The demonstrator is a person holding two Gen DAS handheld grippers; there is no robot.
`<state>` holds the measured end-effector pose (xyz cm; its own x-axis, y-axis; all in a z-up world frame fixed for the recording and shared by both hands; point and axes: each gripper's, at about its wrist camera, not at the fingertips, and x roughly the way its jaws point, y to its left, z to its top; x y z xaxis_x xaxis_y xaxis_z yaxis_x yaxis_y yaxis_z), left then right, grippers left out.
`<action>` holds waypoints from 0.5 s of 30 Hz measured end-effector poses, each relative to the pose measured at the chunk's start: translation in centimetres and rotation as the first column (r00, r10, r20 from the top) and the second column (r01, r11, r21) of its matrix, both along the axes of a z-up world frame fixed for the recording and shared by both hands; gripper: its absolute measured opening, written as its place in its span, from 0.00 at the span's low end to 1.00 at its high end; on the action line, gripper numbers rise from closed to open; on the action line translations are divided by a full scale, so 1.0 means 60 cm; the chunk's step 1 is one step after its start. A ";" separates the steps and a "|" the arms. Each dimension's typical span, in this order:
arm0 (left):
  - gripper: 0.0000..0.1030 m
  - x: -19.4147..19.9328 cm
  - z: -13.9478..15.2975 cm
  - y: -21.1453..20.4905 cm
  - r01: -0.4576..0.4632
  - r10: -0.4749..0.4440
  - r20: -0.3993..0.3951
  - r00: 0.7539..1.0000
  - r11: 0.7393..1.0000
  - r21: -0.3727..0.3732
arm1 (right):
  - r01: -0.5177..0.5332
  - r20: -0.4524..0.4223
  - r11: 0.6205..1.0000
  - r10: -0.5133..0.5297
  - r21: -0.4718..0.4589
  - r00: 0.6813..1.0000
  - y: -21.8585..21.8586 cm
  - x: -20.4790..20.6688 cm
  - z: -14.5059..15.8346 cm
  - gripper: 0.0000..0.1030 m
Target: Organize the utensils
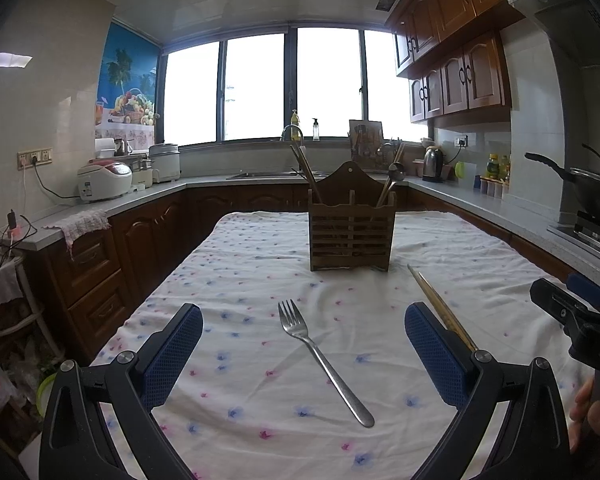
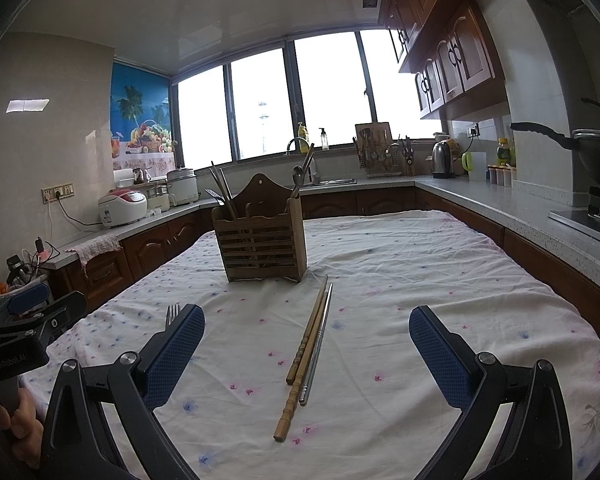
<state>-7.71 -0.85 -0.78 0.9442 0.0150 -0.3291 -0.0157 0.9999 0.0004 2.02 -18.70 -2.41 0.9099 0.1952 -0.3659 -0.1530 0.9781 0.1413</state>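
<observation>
Both tools gape wide, empty — left tool (image 1: 304, 354) over the fork (image 1: 320, 360), right tool (image 2: 306, 356) over seemingly three chopsticks (image 2: 306, 354) mid-counter (image 2: 440, 264).

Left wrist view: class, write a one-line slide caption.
Open left claw hovers over a fork before the wooden utensil holder.

A rice cooker (image 1: 105, 180), kettle (image 1: 433, 164) and wok (image 1: 596, 188) sit on the counters around the floral tablecloth (image 1: 236, 280).
</observation>
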 end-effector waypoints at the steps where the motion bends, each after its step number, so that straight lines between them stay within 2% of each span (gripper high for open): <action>1: 0.99 0.000 0.000 0.000 -0.001 0.001 0.000 1.000 1.000 0.001 | 0.000 -0.001 1.000 0.000 -0.001 1.000 -0.001 0.001 0.000 1.00; 15: 0.99 0.008 0.002 -0.002 0.002 -0.002 -0.008 1.000 1.000 -0.011 | 0.008 -0.010 1.000 -0.008 0.000 1.000 0.001 0.004 0.002 1.00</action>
<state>-7.22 -0.99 -0.69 0.9417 0.0096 -0.3363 -0.0138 0.9999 -0.0102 2.25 -18.63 -2.29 0.9076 0.1880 -0.3753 -0.1437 0.9792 0.1431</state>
